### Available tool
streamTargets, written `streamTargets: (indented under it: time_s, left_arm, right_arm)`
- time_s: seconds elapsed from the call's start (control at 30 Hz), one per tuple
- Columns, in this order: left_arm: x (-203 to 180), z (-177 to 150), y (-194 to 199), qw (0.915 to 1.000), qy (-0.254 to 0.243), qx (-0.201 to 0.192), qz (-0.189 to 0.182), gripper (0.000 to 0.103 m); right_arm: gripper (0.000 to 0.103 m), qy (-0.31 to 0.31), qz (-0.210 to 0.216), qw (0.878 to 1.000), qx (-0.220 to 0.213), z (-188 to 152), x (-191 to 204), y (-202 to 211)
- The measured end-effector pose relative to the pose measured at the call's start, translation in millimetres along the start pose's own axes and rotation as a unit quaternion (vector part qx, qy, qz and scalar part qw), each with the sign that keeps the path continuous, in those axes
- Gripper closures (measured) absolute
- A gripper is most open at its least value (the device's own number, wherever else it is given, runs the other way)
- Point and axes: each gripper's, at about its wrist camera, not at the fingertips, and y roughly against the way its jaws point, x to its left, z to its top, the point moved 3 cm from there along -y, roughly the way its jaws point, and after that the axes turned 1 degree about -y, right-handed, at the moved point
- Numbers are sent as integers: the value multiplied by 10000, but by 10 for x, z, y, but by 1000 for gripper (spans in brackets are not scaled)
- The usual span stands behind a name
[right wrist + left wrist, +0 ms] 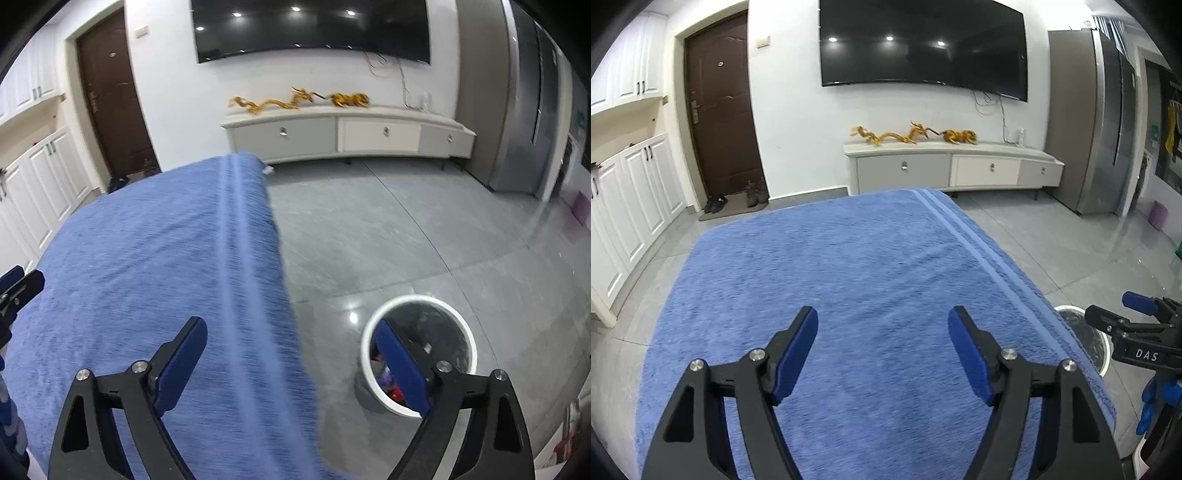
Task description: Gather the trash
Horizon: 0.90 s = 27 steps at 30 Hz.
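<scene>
Both the left gripper (882, 350) and the right gripper (291, 363) hang released and empty over the blue-towelled table (849, 266), the white bin (419, 354) standing beside its right edge.

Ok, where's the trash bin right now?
The trash bin stands on the grey floor just right of the blue-covered table, partly behind the right gripper in the right wrist view.

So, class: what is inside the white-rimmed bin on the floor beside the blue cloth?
The bin has a dark liner and a few small bits, some red and purple, at its near side. The right gripper finger hides part of the inside, so what they are cannot be told.
</scene>
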Motion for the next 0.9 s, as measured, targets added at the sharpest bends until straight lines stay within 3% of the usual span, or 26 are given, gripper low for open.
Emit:
streamTargets:
  time_s: [0.1, 0.4, 0.8, 0.9]
  left_arm:
    - [134, -12, 61, 9999, 54, -76, 105, 31]
    - [366, -62, 142, 9988, 316, -190, 313, 31]
    - [439, -98, 111, 9978, 375, -193, 516, 31]
    - [455, -100, 101, 9974, 381, -211, 569, 26]
  right_arm:
    - [1, 97, 39, 9999, -119, 31, 181, 39]
    - [0, 400, 48, 9987, -311, 47, 552, 50]
    - [0, 704, -270, 9953, -611, 26, 696, 83]
    - [0, 712, -370, 9944, -687, 21, 677, 99]
